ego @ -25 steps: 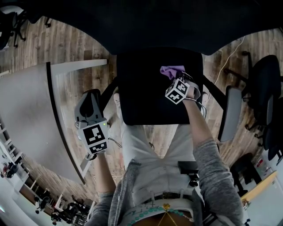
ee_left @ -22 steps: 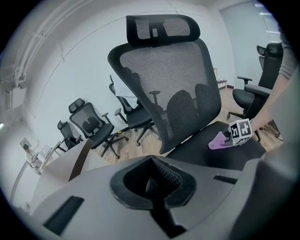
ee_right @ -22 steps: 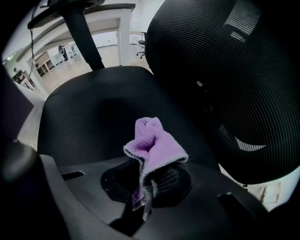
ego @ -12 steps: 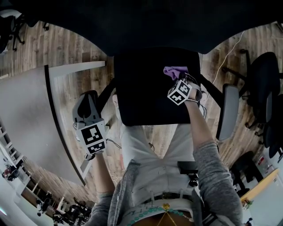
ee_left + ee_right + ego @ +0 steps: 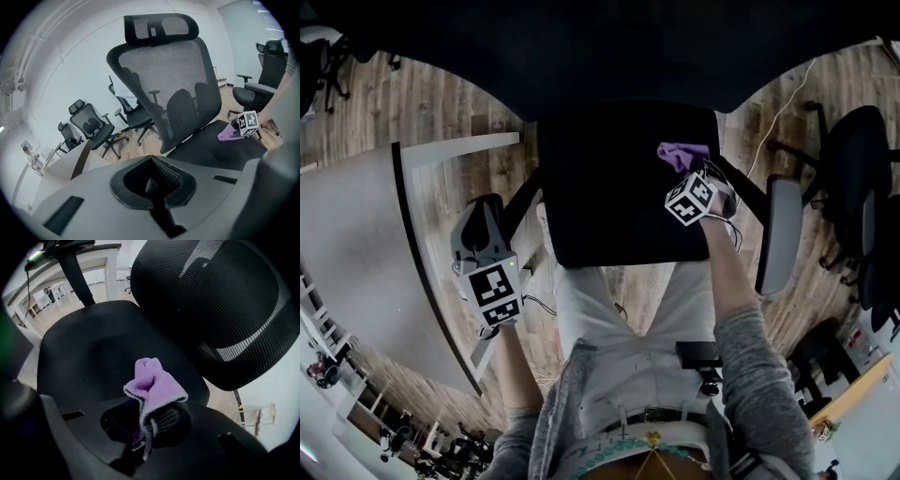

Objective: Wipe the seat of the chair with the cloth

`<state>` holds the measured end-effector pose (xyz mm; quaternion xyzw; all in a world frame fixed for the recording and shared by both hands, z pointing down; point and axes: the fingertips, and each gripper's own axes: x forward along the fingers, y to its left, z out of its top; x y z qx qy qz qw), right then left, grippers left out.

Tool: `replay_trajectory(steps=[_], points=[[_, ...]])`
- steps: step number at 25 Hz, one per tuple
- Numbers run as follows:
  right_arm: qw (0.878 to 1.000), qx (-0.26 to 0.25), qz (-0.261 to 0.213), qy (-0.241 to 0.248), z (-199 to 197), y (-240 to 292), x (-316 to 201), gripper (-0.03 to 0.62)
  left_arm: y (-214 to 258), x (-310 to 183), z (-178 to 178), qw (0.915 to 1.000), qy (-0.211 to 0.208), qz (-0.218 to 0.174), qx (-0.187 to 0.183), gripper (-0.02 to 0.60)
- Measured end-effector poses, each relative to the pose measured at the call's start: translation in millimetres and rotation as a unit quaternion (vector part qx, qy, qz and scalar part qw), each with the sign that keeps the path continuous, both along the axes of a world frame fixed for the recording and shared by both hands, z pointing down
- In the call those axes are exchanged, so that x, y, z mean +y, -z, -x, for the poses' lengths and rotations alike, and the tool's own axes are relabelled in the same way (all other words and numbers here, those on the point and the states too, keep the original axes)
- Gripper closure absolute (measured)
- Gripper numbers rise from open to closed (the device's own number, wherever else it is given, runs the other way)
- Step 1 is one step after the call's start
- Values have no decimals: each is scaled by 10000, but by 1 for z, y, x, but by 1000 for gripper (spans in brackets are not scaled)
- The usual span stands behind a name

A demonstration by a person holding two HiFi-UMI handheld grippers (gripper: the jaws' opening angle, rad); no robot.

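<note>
The black chair seat (image 5: 609,197) lies below me in the head view, with the mesh backrest (image 5: 220,310) rising behind it. A purple cloth (image 5: 682,155) rests on the seat near its right rear corner. My right gripper (image 5: 688,176) is shut on the cloth (image 5: 152,385), which bunches out of the jaws onto the seat (image 5: 93,352). My left gripper (image 5: 480,217) hangs off the seat's left side with its jaws shut and nothing between them (image 5: 152,180). From there the cloth (image 5: 228,135) shows at the far right.
A grey armrest (image 5: 773,234) stands at the seat's right and a dark one (image 5: 525,202) at its left. A white desk (image 5: 356,244) fills the left. Other office chairs (image 5: 853,169) stand at the right, and a cable (image 5: 778,117) crosses the wooden floor.
My right gripper has slid the cloth to the right across the seat, toward its right edge. The left gripper has barely shifted.
</note>
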<state>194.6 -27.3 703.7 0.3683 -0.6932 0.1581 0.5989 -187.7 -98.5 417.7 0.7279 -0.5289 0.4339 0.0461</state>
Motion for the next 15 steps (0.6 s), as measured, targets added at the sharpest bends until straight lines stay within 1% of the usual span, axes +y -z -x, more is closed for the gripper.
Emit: replay_trajectory(steps=[5, 9, 11, 15], points=[[9999, 105, 26, -123, -14, 4, 5, 546, 1, 0, -2, 10000, -15, -11, -43, 580], [9989, 215, 94, -414, -28, 5, 12, 546, 0, 0, -2, 9999, -10, 25, 137, 580], [9985, 279, 157, -449, -35, 6, 17, 546, 0, 1, -3, 9999, -2, 38, 164, 580], [9977, 213, 290, -570, -42, 7, 18, 546, -1, 0, -4, 9999, -8, 37, 140, 580]])
